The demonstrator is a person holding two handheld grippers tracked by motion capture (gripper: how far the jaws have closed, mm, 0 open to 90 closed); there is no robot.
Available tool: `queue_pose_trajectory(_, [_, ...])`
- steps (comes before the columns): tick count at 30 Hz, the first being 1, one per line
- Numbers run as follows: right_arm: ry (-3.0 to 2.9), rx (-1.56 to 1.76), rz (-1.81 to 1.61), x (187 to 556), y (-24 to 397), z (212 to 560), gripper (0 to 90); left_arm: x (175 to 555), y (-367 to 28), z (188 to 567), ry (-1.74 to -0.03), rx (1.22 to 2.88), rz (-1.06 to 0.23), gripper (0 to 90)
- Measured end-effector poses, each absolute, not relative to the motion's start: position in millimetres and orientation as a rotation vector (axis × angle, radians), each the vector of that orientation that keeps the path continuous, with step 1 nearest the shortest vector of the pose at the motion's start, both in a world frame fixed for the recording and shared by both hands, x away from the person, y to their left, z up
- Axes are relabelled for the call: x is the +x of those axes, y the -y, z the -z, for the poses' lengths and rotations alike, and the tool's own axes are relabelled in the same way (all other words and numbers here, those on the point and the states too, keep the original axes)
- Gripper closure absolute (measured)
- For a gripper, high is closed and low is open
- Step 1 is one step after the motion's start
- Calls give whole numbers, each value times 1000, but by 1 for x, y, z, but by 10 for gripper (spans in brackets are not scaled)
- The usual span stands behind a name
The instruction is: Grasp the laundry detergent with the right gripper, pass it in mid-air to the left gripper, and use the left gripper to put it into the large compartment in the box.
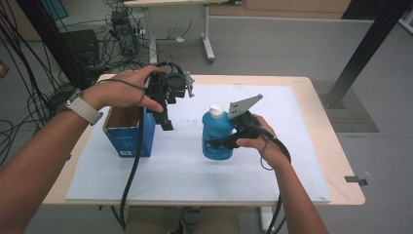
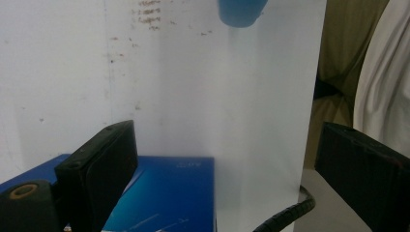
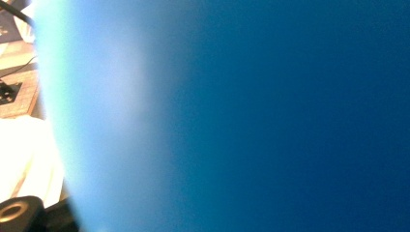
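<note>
Right claw (image 1: 225, 142) clamped on the bottle (image 1: 216, 134), gripping its body from the side, low on the near half. Grey plate on that claw rises beside the cap (image 1: 216, 110). Bottle upright, blue and see-through, rounded body narrowing to a short neck under the white cap; it looks clear of the sheet (image 1: 195, 165), though whether its base touches I cannot tell. In the right claw view the blue wall sits right against the lens, paler and blurred at its left edge, deep blue across the rest.

Left claw (image 1: 166, 122) apart, jaws wide with nothing between them, pointing down over the sheet just beside the box (image 1: 129, 136). In the left claw view the two black jaws stand far apart, a blue box face low between them and the bottle's base at the top edge.

Box: blue card, open top, brown inside, standing at the left edge of the sheet, near the bottle but apart from it.

White sheet covers most of the bench (image 1: 336, 165), pale wood showing round it. Cables trail off the near edge.
</note>
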State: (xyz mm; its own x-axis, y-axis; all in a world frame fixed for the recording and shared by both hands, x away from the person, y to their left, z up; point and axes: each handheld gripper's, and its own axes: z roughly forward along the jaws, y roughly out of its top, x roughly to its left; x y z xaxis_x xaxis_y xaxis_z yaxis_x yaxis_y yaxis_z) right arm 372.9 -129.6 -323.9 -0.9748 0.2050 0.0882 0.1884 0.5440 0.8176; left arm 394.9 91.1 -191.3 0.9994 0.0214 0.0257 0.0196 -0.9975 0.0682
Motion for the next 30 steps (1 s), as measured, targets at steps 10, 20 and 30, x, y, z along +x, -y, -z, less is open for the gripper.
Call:
queue_pose_trajectory(10, [-2776,287,-1423,376,114,321,433,388,-90,180,-38,3080,-67,84])
queue_pose_trajectory(20, [-2806,216,-1397,377,97,319,433,383,-85,176,-30,3090,-54,86])
queue_pose_trajectory(30, [-2815,191,-1404,377,82,318,433,382,-76,173,-11,3089,-46,80])
